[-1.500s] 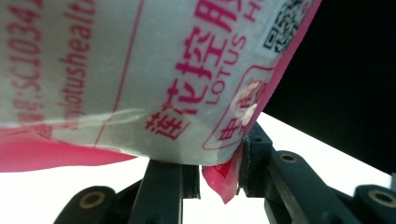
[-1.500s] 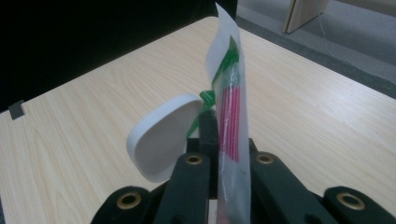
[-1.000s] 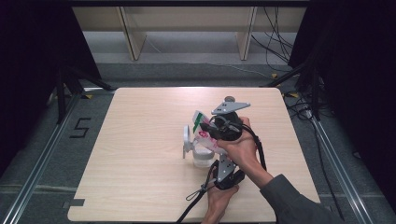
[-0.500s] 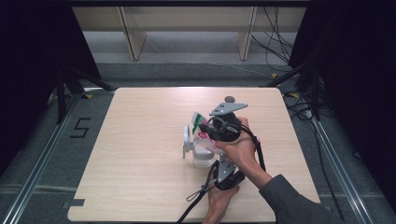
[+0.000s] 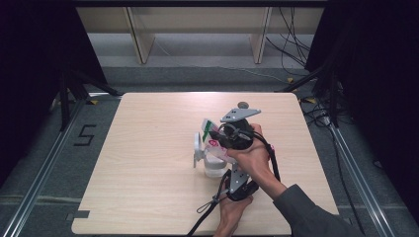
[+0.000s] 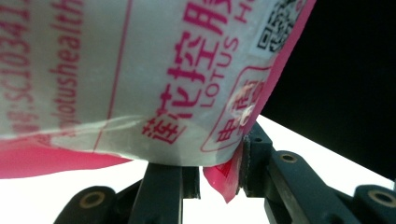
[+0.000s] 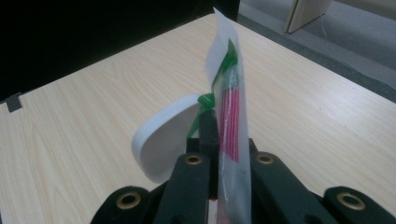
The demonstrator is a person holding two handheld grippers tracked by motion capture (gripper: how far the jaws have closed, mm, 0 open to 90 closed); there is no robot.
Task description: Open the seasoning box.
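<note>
Pale wooden worktop [image 5: 148,163], bare around the middle. Above its centre-right, held off the surface over a clear cup [image 5: 215,167]: white-and-pink sachet [image 5: 213,140]. Right tongs [image 7: 219,154] clamped tight on its upper edge; left tongs [image 6: 219,175] pinching a lower corner.

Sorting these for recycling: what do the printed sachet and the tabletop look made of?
The sachet looks like thin glossy plastic film: it creases, shines, and carries pink print. The tabletop looks like pale wood-grain laminate or veneer, matte with fine streaks; which one the look leaves open.
</note>
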